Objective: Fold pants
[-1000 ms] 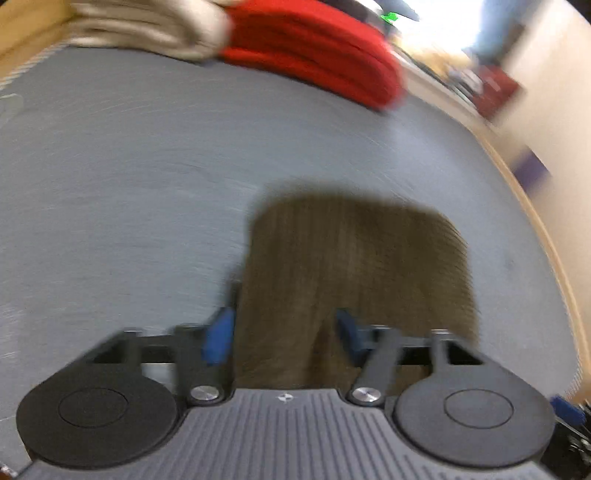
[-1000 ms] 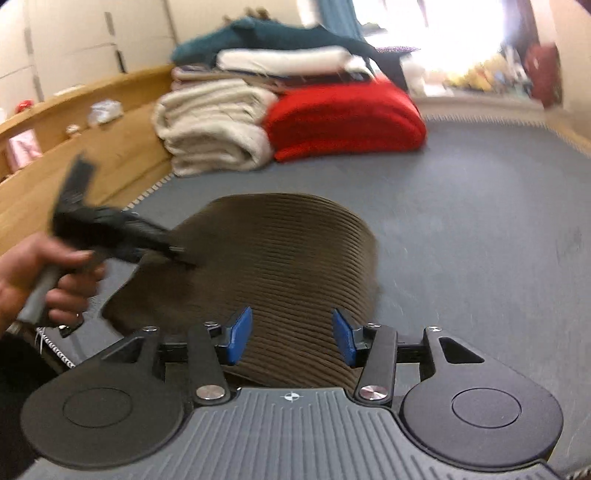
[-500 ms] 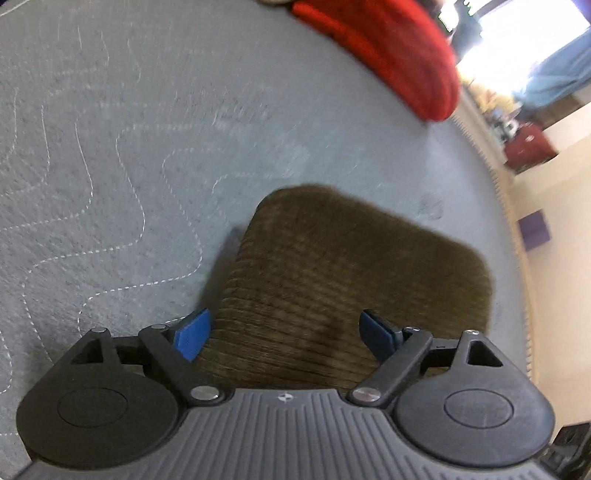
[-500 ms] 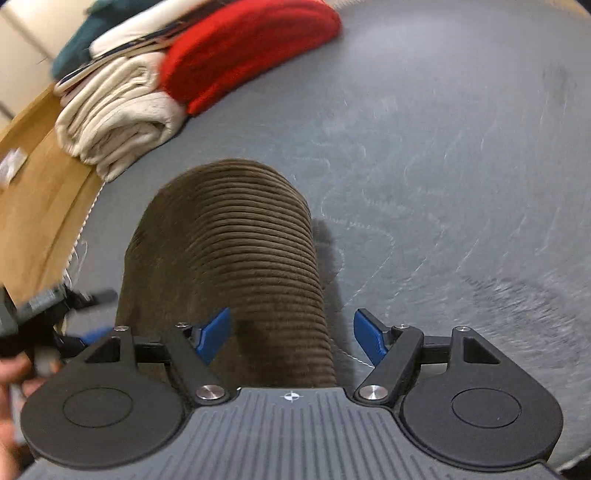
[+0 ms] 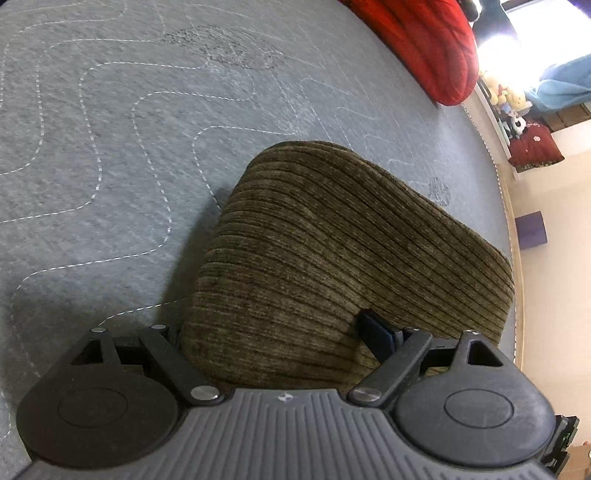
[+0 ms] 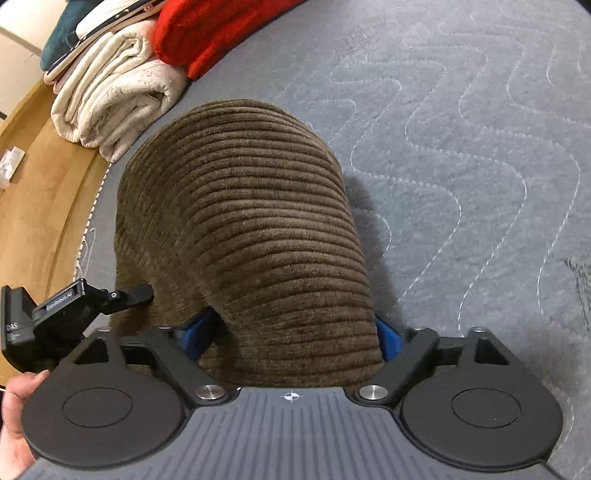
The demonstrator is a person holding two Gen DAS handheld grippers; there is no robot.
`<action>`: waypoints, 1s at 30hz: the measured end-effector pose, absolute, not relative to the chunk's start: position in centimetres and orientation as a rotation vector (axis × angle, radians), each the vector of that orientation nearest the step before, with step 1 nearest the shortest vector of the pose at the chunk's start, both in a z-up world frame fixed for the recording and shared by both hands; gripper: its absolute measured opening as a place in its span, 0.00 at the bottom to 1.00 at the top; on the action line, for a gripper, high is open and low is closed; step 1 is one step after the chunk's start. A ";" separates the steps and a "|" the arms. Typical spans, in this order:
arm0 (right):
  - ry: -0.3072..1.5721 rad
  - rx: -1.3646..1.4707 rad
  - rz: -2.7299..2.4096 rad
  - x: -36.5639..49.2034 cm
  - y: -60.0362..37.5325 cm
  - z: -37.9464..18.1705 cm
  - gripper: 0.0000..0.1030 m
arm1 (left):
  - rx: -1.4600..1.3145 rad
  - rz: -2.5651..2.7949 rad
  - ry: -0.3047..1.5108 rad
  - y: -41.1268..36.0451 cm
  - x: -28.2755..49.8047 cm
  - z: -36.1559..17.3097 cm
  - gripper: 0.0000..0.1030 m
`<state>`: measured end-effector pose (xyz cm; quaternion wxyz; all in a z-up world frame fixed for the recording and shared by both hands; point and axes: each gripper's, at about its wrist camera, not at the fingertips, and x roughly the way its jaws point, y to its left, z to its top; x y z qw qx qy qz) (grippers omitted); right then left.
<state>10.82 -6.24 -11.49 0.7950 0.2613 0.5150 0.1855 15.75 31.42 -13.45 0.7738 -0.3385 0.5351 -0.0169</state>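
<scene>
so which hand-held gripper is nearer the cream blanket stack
Left. The left hand-held gripper sits at the brown pants' edge on the side below the cream blanket stack; the right hand-held gripper straddles the pants further from it.

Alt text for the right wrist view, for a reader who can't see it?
Folded brown corduroy pants bulge between the right gripper's open blue fingers on a grey quilted mat. The left gripper touches their left edge; folded cream and red blankets lie behind.
</scene>
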 end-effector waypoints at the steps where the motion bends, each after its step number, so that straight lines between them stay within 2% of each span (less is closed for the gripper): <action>1: 1.100 0.560 0.401 10.8 -6.3 -11.4 0.70 | -0.729 -0.043 1.157 31.3 16.0 -13.5 0.83; 2: 1.092 0.560 0.404 10.7 -6.4 -11.4 0.66 | -0.718 -0.052 1.152 31.1 16.3 -13.5 0.78; 4: 1.077 0.572 0.421 10.6 -6.8 -11.1 0.48 | -0.679 -0.068 1.137 30.5 16.5 -12.9 0.69; 6: 1.056 0.579 0.446 10.4 -7.3 -10.4 0.40 | -0.634 -0.073 1.126 30.0 16.3 -12.0 0.62; 8: 1.033 0.574 0.465 10.4 -7.8 -9.4 0.38 | -0.622 -0.097 1.096 29.2 16.3 -11.0 0.51; 9: 1.013 0.572 0.467 10.4 -8.2 -8.6 0.37 | -0.636 -0.115 1.085 28.7 16.5 -10.7 0.49; 18: 0.799 0.470 0.472 10.5 -16.7 1.1 0.37 | -0.671 -0.334 0.953 20.2 19.0 -4.8 0.47; 22: 0.766 0.460 0.463 10.9 -21.4 4.5 0.37 | -0.666 -0.413 0.930 16.4 19.9 -3.4 0.48; 24: 0.784 0.486 0.431 11.4 -23.4 4.4 0.38 | -0.657 -0.410 0.957 15.0 20.7 -3.8 0.49; 27: 0.890 0.491 0.319 13.0 -25.7 1.7 0.49 | -0.529 -0.203 1.004 14.5 21.7 -4.9 0.53; 30: 1.011 0.390 0.008 14.4 -27.9 -0.7 0.47 | -0.510 -0.037 0.999 15.7 21.7 -4.6 0.53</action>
